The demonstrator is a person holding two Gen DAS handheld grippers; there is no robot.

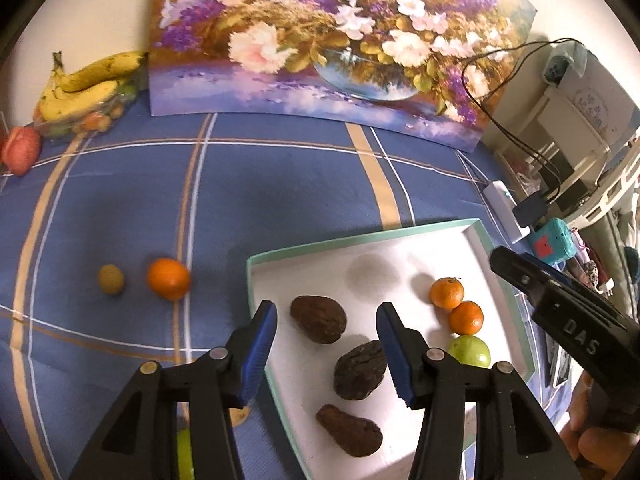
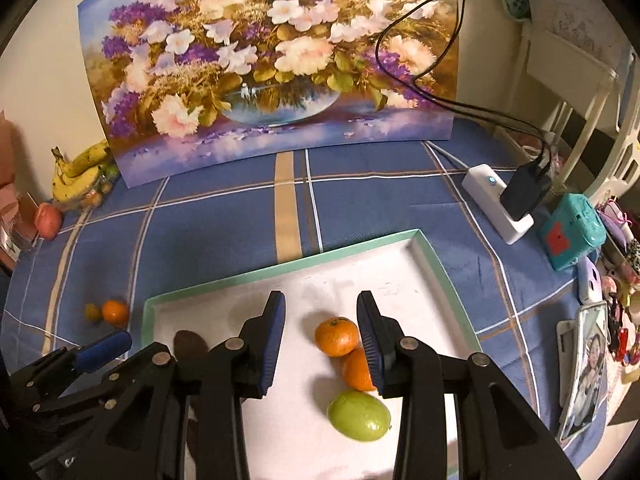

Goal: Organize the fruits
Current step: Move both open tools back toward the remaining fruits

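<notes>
A white tray with a mint rim point(image 1: 360, 240) point(image 2: 280, 270) lies on the blue checked cloth. It holds three brown fruits point(image 1: 318, 318), two oranges point(image 1: 447, 292) point(image 2: 336, 336) and a green fruit point(image 1: 470, 350) point(image 2: 358, 420). My left gripper point(image 1: 326, 312) hangs open above the brown fruits with nothing between its pads. Over the oranges, my right gripper point(image 2: 321, 300) is also open and empty. A loose orange point(image 1: 168, 278) point(image 2: 115, 312) and a small yellowish fruit point(image 1: 111, 279) sit on the cloth left of the tray. A lime point(image 1: 185, 456) peeks from under the left gripper.
A flower painting point(image 1: 340, 40) leans on the wall behind. Bananas point(image 1: 88, 84) over a bag of fruit and a red apple point(image 1: 20, 154) are at the far left. A power strip with a charger point(image 2: 500, 204), a teal box point(image 2: 570, 232) and a phone point(image 2: 584, 364) lie to the right.
</notes>
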